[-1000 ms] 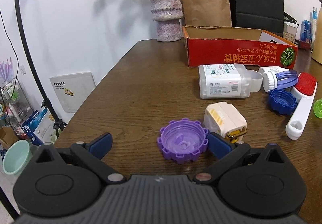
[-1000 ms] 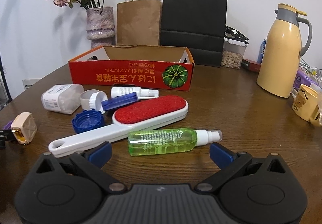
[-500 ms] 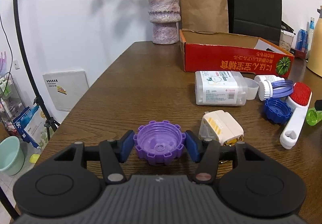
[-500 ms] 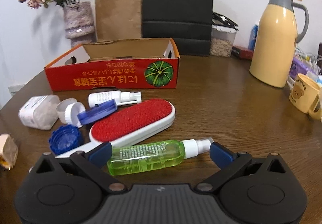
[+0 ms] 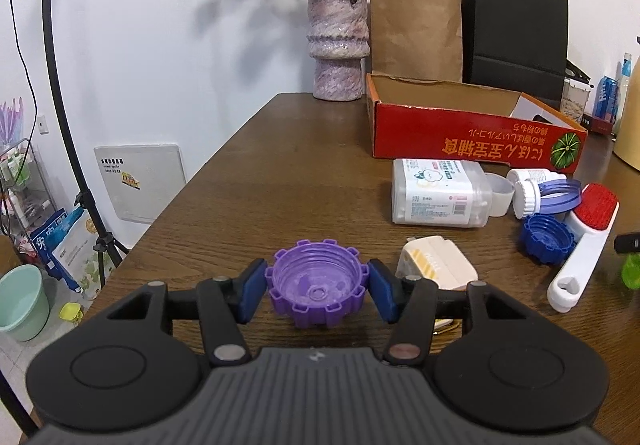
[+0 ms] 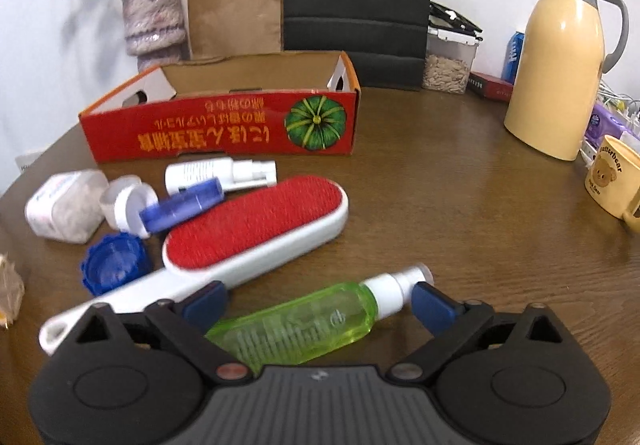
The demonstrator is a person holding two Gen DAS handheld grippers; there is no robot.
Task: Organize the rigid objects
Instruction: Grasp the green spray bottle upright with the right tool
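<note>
In the left wrist view, a purple ridged cap (image 5: 316,283) sits open side up between the blue pads of my left gripper (image 5: 316,285), which is shut on it just over the wooden table (image 5: 280,173). In the right wrist view, a green spray bottle (image 6: 296,321) lies slantwise between the fingers of my right gripper (image 6: 318,303). Its jaws are closing and the pads stand clear of the bottle. The red cardboard box (image 6: 224,125) stands open behind. A cream plug adapter (image 5: 436,261) lies right of the purple cap.
A red-faced lint brush (image 6: 256,221), blue cap (image 6: 114,261), white spray bottle (image 6: 216,171) and a white jar (image 5: 440,187) lie before the box. Vase (image 5: 338,45) and paper bags stand behind, yellow flask (image 6: 560,61) and mug (image 6: 612,177) at right. The table's left edge (image 5: 168,205) is near.
My left gripper went from wide open to shut on the purple cap. My right gripper moved in over the green bottle, which now lies between its fingers, and its jaws narrowed slightly.
</note>
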